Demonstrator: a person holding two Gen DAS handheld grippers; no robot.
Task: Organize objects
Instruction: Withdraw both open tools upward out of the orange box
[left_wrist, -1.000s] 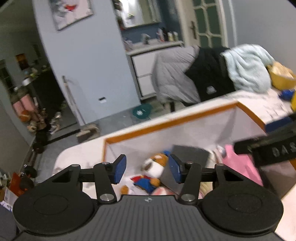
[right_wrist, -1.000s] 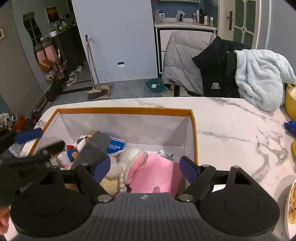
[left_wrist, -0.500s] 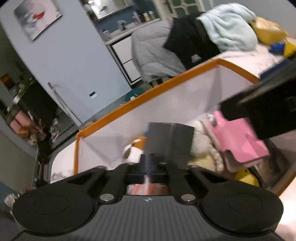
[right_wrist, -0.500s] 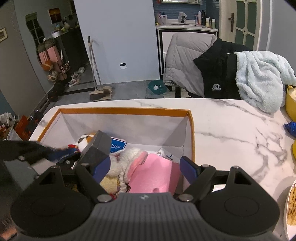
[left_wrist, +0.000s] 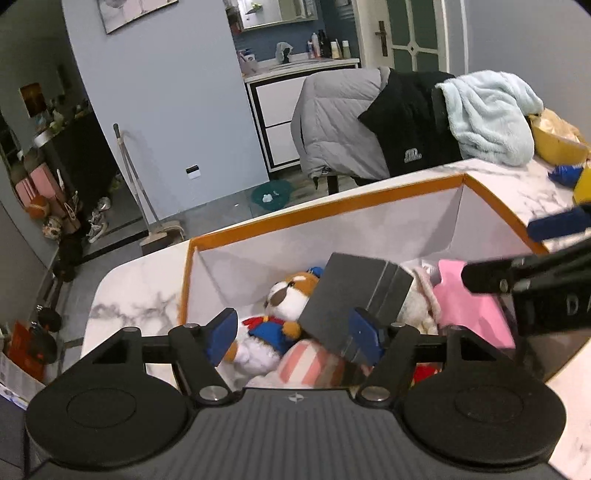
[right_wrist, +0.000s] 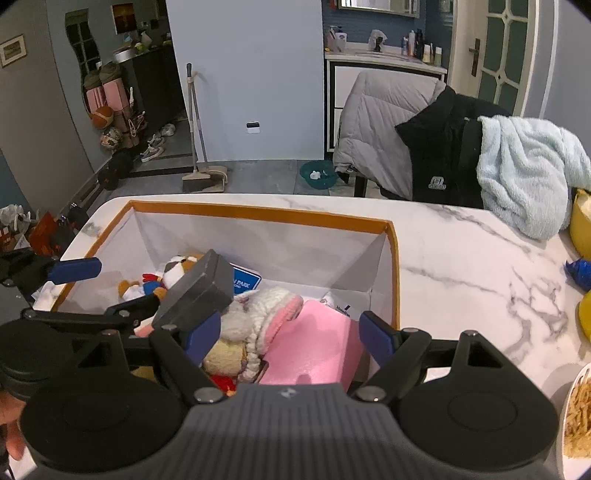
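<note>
Two grippers hang over the orange-rimmed box (right_wrist: 258, 214) on the marble table (right_wrist: 461, 266); the grey case (left_wrist: 354, 291) sits inside it, propped at a tilt on the soft toys, leaning on the plush dog (left_wrist: 288, 295) and the striped pink toy (left_wrist: 310, 365).

Left gripper (left_wrist: 293, 334): jaws have just been opening, now stand wide; the case's lower corner lies beside the right-hand pad (left_wrist: 364, 334), nothing is pinched; reads as a release.

Right gripper (right_wrist: 284, 334): also wide open, empty, above the pink foam piece (right_wrist: 314, 350) and the woolly white toy (right_wrist: 266, 306).

Doing the step well, as I judge it: back the left gripper straight out along its own line; keep that pad clear of the case corner so it isn't dragged or tipped; confirm the case settles before leaving; it is perched on soft stuff and could slide.

Case orientation: flat slab, long axis seems to run from the low corner near the left gripper up towards the box's far wall; broad face up and tilted; seam edge faces the pink foam piece side.
</note>
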